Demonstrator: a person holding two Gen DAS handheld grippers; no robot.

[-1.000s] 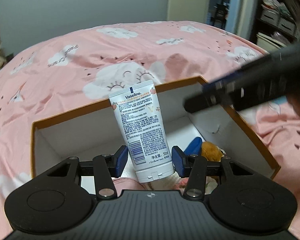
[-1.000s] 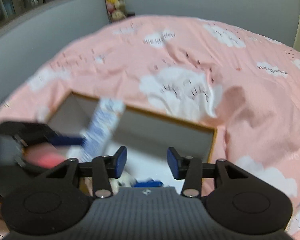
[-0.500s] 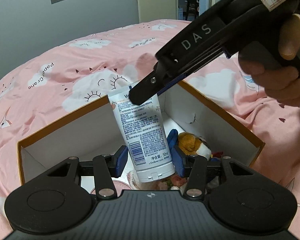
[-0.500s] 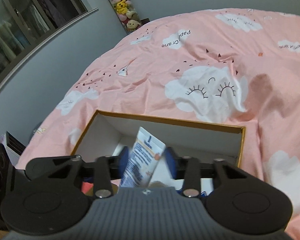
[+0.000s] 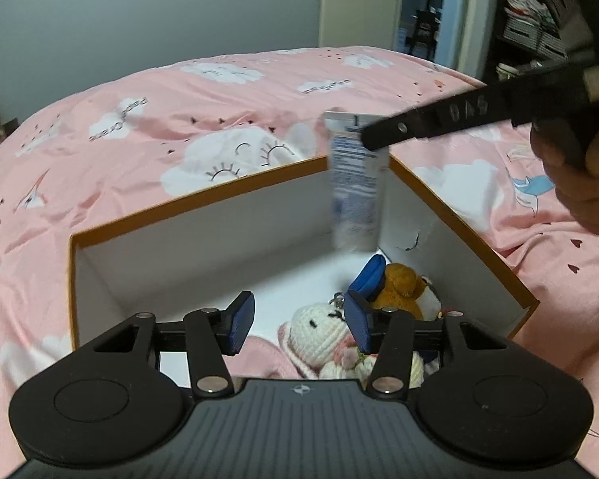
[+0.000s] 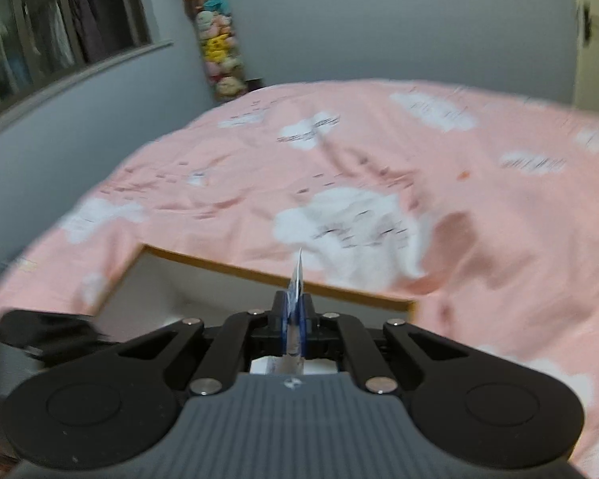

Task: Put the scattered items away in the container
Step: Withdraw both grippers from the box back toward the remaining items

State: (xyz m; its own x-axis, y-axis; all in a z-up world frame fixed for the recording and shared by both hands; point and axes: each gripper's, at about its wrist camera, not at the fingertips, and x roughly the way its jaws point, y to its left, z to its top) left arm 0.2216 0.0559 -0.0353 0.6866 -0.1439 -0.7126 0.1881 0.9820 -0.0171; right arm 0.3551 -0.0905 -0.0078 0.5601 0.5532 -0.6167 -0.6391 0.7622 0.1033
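While the right gripper (image 6: 295, 327) pinches the tube (image 5: 355, 183) between its fingers, the tube hangs over the box (image 5: 203, 215) at its far right corner, long axis upright, crimped end on top; its lower end is blurred and the print is unreadable. Along the box's left and far walls the floor lies bare, whereas a white toy (image 5: 319, 335) and a brown toy (image 5: 403, 287) crowd the near right corner. Spread and holding nothing, the left gripper (image 5: 297, 321) sits at the near edge, hiding that wall. On the bed (image 5: 139, 127), the box's orange rim shows on three sides
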